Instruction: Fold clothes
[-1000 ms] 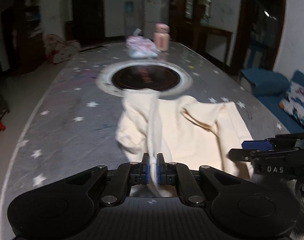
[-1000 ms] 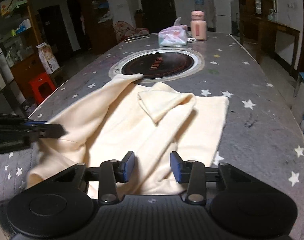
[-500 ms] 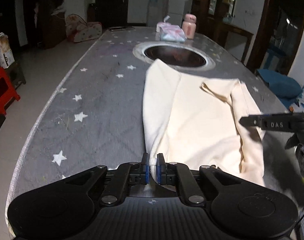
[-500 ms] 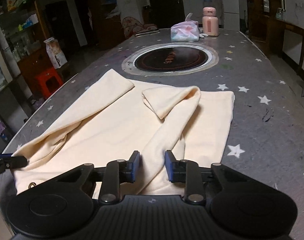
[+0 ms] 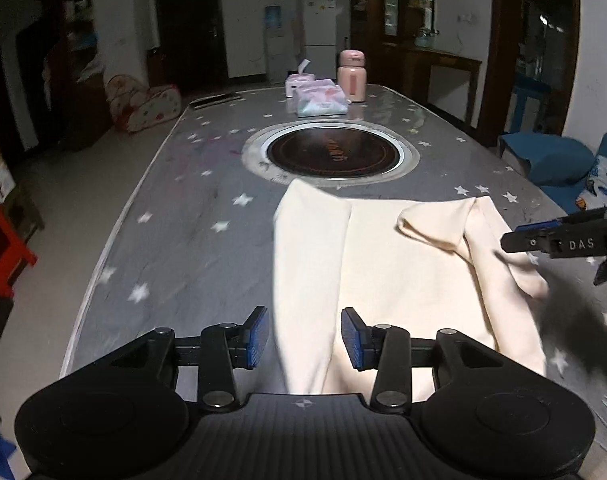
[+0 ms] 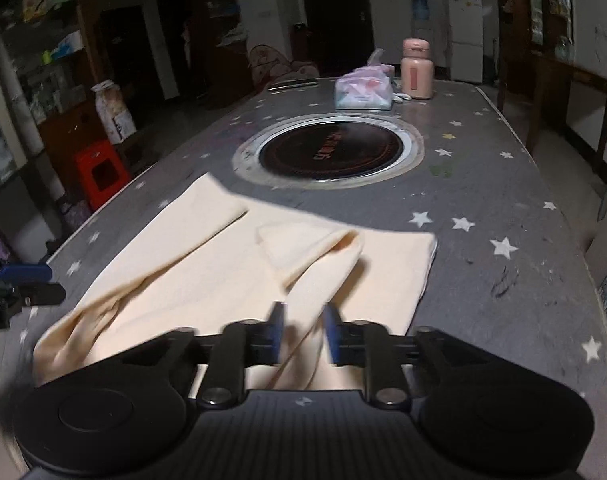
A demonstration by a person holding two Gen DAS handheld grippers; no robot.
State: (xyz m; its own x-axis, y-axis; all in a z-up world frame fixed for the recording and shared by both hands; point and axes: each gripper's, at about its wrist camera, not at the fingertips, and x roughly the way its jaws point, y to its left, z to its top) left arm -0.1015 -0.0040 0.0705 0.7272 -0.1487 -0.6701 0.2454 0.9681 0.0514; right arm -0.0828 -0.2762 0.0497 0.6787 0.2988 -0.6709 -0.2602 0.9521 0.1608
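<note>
A cream long-sleeved garment [image 5: 403,272] lies spread on the grey star-patterned table [image 5: 191,248], both sleeves folded in over its body. My left gripper [image 5: 303,338] is open, its blue pads either side of the garment's left sleeve edge at the near end, holding nothing. My right gripper [image 6: 303,336] is open with its jaws fairly close together around the folded right sleeve [image 6: 315,280] of the garment [image 6: 191,272]. The right gripper also shows at the right edge of the left wrist view [image 5: 535,236]. The left gripper shows at the left edge of the right wrist view [image 6: 23,284].
A round black cooktop [image 5: 331,152] is set in the table beyond the garment. A tissue pack [image 5: 321,102] and a pink bottle [image 5: 352,80] stand at the far end. A red stool [image 6: 101,172] is on the floor to the left. Blue cushions [image 5: 559,160] lie to the right.
My left gripper has opened and let go of the sleeve, which now lies flat. My right gripper has opened a little wider over the right sleeve. Both views shifted slightly.
</note>
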